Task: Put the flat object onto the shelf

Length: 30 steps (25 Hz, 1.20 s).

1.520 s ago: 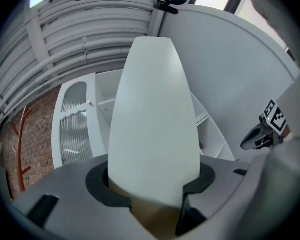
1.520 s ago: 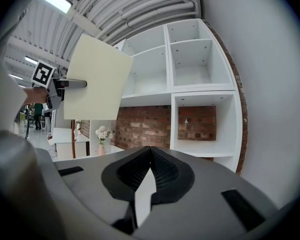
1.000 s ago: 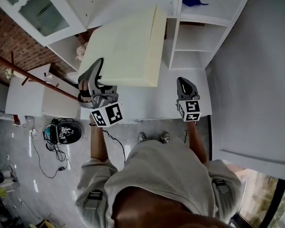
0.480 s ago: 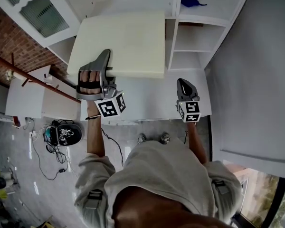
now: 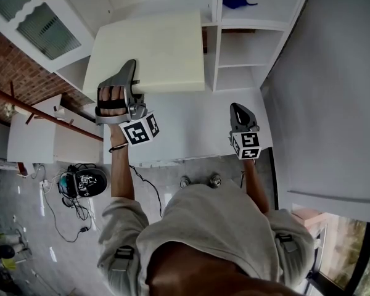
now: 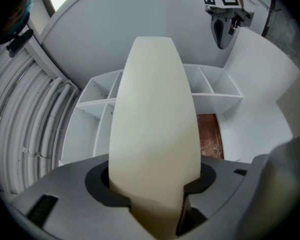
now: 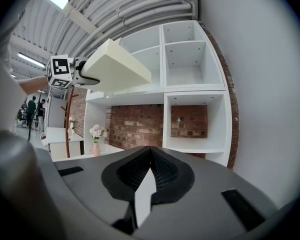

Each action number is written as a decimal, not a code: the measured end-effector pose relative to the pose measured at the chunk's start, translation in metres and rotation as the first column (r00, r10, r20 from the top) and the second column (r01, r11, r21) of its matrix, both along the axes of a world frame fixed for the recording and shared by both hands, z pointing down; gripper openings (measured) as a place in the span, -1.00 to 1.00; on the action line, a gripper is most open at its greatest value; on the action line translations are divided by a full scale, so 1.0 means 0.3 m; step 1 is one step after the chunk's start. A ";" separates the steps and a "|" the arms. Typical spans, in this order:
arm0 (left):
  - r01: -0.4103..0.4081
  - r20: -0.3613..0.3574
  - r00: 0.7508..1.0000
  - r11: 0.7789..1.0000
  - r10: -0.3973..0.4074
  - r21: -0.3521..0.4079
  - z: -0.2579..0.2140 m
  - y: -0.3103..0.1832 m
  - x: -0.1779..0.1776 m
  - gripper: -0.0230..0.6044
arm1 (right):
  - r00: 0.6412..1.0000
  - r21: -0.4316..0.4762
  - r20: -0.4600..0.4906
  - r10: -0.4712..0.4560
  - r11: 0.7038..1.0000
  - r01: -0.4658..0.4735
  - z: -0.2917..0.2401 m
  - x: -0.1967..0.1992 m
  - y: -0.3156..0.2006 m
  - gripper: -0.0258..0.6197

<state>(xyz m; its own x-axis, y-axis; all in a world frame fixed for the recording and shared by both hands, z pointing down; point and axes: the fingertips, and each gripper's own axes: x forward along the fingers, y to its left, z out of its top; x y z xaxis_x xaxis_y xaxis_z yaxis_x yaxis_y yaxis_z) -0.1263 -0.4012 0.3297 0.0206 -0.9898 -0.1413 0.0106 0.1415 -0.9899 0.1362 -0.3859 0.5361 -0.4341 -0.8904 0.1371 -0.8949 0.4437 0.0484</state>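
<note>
I hold the cream flat board [image 5: 153,49], clamped at its edge in my left gripper [image 5: 134,90], raised before the white shelf [image 5: 240,63], and I judge the next move is sliding it level into a bay, while my right gripper [image 5: 237,108] is closed and empty.

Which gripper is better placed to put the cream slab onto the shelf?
Left. The left gripper holds the cream slab in its jaws, raised near the white shelf; the right gripper is shut, empty and lower.

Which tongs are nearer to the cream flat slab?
Left. The left tongs grip the near edge of the cream flat slab; the right tongs, shut and empty, hang apart from it, below its right corner in the head view.
</note>
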 end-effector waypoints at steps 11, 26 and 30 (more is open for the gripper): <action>0.029 0.013 1.000 0.997 -0.028 -0.070 0.016 -0.169 0.011 -0.05 | 0.999 -0.011 0.003 0.035 0.999 -0.035 0.017 0.047 -0.024 -0.83; 0.060 0.011 0.998 0.992 -0.060 -0.109 0.021 -0.383 -0.006 -0.05 | 0.999 -0.016 0.006 0.049 0.999 -0.049 0.029 0.060 -0.059 -0.83; 0.062 0.009 0.998 0.990 -0.062 -0.124 0.020 -0.433 -0.007 -0.04 | 0.998 -0.018 0.005 0.062 0.998 -0.062 0.032 0.073 -0.064 -0.83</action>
